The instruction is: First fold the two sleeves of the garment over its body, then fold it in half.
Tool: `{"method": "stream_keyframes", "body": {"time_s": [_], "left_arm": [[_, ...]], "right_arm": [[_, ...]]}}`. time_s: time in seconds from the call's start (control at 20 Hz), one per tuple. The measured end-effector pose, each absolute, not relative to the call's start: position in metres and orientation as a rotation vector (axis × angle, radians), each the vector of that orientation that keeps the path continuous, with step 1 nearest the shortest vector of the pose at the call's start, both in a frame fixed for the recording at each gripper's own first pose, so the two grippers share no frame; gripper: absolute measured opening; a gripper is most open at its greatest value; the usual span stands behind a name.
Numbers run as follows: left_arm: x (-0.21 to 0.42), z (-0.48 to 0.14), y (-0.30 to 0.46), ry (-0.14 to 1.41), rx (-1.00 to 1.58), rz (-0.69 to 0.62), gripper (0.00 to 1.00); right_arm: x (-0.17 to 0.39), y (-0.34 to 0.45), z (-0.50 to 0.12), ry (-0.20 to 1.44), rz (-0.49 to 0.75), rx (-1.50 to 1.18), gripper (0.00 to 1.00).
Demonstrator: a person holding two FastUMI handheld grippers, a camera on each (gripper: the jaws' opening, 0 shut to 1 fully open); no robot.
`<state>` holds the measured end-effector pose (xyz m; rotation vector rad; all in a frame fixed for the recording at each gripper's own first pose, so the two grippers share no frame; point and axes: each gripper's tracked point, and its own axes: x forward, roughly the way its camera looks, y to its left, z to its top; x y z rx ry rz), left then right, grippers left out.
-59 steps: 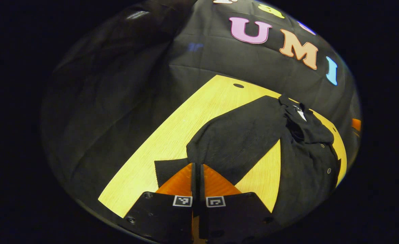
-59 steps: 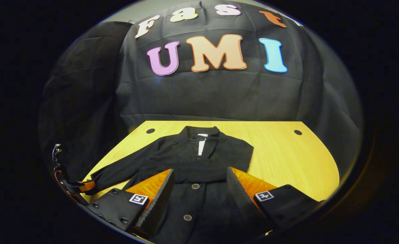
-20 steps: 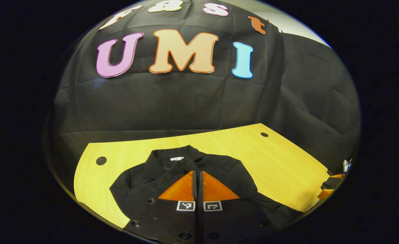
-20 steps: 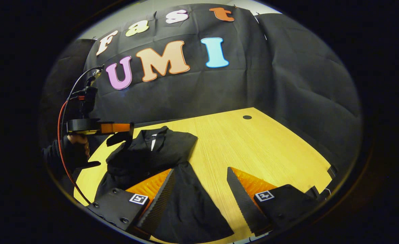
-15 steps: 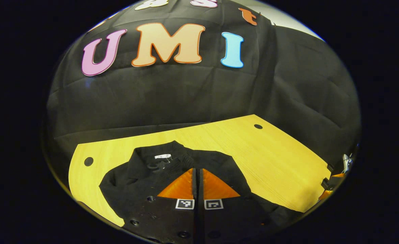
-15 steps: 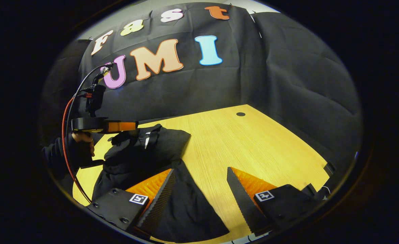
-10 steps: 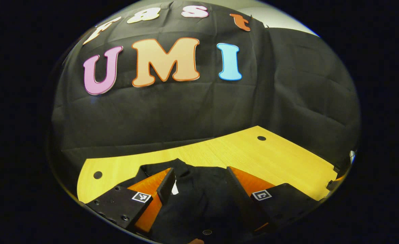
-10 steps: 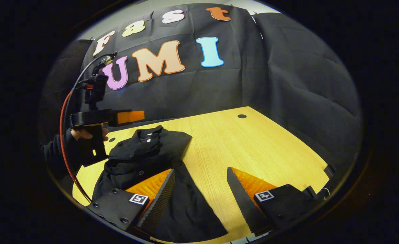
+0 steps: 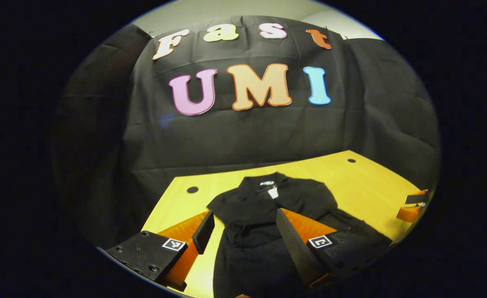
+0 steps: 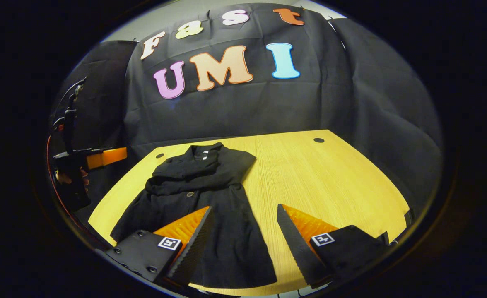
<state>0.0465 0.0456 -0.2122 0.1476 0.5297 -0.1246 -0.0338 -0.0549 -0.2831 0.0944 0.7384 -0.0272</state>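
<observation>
A black buttoned jacket [image 10: 202, 194] lies flat on the yellow wooden table [image 10: 330, 178], collar at the far end and hem toward me. A sleeve lies folded across its chest [image 10: 185, 182]. My right gripper [image 10: 244, 209] hangs open over the hem's right side, holding nothing. A hand [image 10: 67, 178] holds my left gripper [image 10: 117, 154] off the table's left edge, apart from the jacket. In the left gripper view the jacket [image 9: 268, 203] lies ahead on the table [image 9: 177, 198]. My left gripper [image 9: 243, 215] is open and empty above its lower part.
Round cable holes [image 10: 319, 140] [image 10: 160, 155] mark the table's far corners. Bare wood stretches right of the jacket. The right gripper [image 9: 413, 207] shows at the right edge of the left gripper view. Black cloth walls close in the booth.
My left gripper carried the sleeve over the jacket's body, opened, let it go and drew back to the left. The right gripper stayed open and swung to face the jacket.
</observation>
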Motion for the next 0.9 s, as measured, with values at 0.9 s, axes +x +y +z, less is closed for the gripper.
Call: {"method": "stream_keyframes", "body": {"time_s": [0.9], "left_arm": [[-0.152,-0.357,0.134,0.997,0.09,0.016,0.94]], "right_arm": [[-0.141,-0.061,-0.392,1.086,-0.069,-0.061,0.98]]}}
